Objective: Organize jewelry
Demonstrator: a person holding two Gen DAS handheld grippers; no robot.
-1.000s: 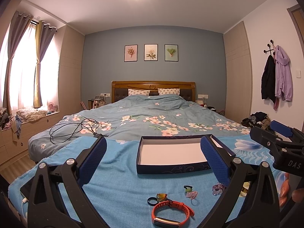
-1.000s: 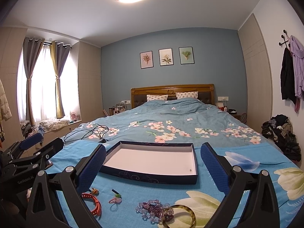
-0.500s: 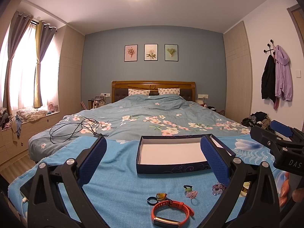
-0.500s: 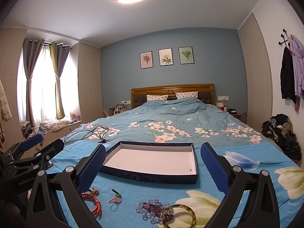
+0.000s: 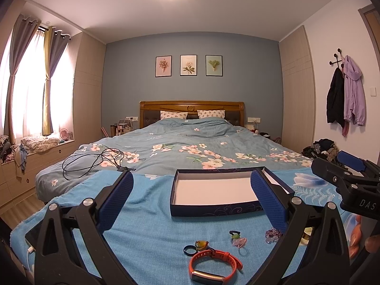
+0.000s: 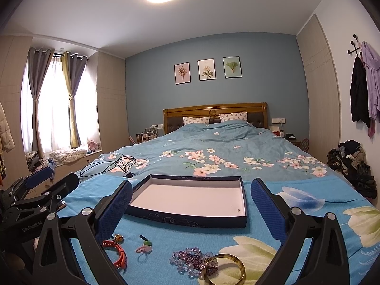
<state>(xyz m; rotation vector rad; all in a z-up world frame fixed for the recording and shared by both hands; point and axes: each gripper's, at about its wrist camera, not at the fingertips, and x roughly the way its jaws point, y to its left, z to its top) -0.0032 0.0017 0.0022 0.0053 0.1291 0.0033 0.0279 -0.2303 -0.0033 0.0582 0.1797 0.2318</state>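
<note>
Both our jaws stand wide apart and hold nothing: the left gripper (image 5: 191, 198) hangs over the band (image 5: 215, 264), the right gripper (image 6: 191, 200) over the beads (image 6: 190, 260) and bangle (image 6: 224, 269). All the jewelry lies on the near side of the box (image 6: 241, 220), none in it yet. We judge the first pick is due. We should come down straight, pinch the band's strap across its width, lift clear of the box wall, then release low. The towel (image 5: 147, 235) is soft, so small rings (image 5: 189, 250) may sink. Beyond the box runs the bed (image 5: 190, 147), with a cable (image 5: 95, 162) on it.
</note>
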